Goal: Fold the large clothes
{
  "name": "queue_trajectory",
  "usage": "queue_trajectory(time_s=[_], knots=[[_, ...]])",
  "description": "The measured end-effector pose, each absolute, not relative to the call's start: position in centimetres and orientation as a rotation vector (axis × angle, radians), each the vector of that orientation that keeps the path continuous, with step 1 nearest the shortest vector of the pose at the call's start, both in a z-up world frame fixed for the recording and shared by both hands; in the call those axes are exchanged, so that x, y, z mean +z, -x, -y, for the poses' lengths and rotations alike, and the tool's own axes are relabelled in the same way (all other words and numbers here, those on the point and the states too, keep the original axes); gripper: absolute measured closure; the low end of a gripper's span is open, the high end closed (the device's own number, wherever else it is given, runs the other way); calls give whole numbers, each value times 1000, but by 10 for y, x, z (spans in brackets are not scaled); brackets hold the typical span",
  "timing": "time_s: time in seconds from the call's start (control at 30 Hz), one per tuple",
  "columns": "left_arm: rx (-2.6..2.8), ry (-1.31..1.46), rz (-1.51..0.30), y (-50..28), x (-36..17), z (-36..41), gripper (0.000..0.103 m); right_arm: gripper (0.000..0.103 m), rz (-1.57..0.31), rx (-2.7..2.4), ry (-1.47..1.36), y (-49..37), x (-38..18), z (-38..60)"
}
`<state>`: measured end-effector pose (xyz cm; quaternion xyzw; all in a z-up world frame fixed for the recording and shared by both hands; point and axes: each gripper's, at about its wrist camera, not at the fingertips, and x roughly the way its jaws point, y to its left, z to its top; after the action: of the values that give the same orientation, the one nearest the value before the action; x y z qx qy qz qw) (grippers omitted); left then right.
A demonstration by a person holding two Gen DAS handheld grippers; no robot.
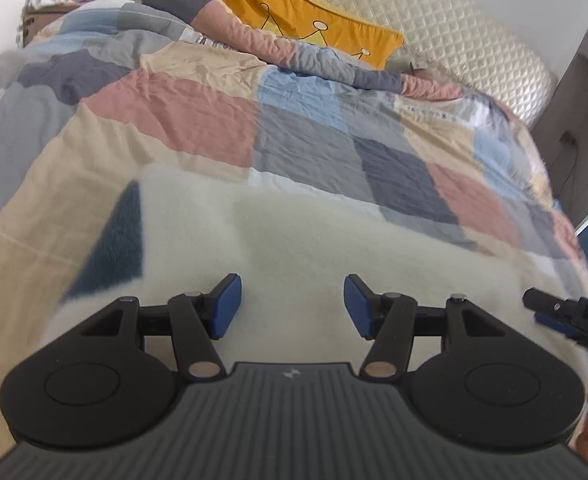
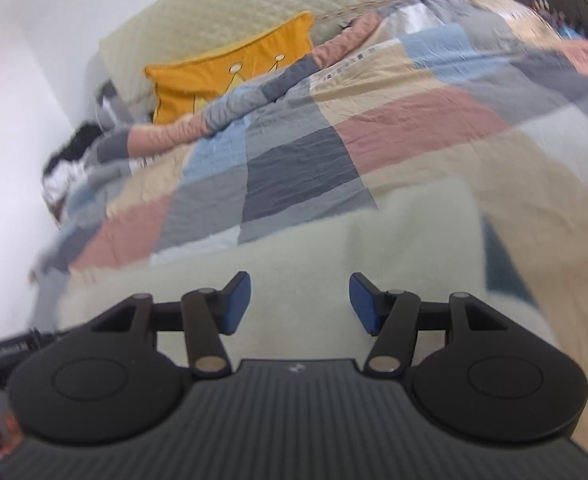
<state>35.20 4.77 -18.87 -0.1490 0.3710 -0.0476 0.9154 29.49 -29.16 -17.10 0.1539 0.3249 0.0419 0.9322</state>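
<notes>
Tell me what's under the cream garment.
The cream garment lies on the patchwork quilt, which shows all around its far edge. Whatever sits beneath the garment's middle is covered and cannot be seen.

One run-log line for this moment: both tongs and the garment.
left tongs: open, empty | right tongs: open, empty | cream fleece garment: lying on patchwork quilt, under both tongs | fold: not gripped

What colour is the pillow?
Yellow-orange pillow with a crown outline; clearest in the left wrist view.
</notes>
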Motion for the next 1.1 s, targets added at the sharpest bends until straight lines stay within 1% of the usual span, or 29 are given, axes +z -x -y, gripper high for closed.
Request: queue_trajectory(time_s=[0.1,0.23,0.47,0.67,0.87,1.1], knots=[[-86,255,-785,-362,-196,-44,40,46,-696,106,-282,-311,-177,284],[-88,208,-793,-371,-204,-41,38,45,-734,95,-219,-322,-188,273],[-91,200,-805,-382,-217,-41,37,45,-750,94,-200,-335,-204,270],[-90,209,-794,-375,-210,-41,37,45,-728,77,-190,-329,-200,265],[-88,224,-764,-346,-192,-44,37,45,-689,60,-283,-302,-187,279],[-94,137,-715,-285,-174,-32,37,45,-643,40,-240,-259,-167,280]])
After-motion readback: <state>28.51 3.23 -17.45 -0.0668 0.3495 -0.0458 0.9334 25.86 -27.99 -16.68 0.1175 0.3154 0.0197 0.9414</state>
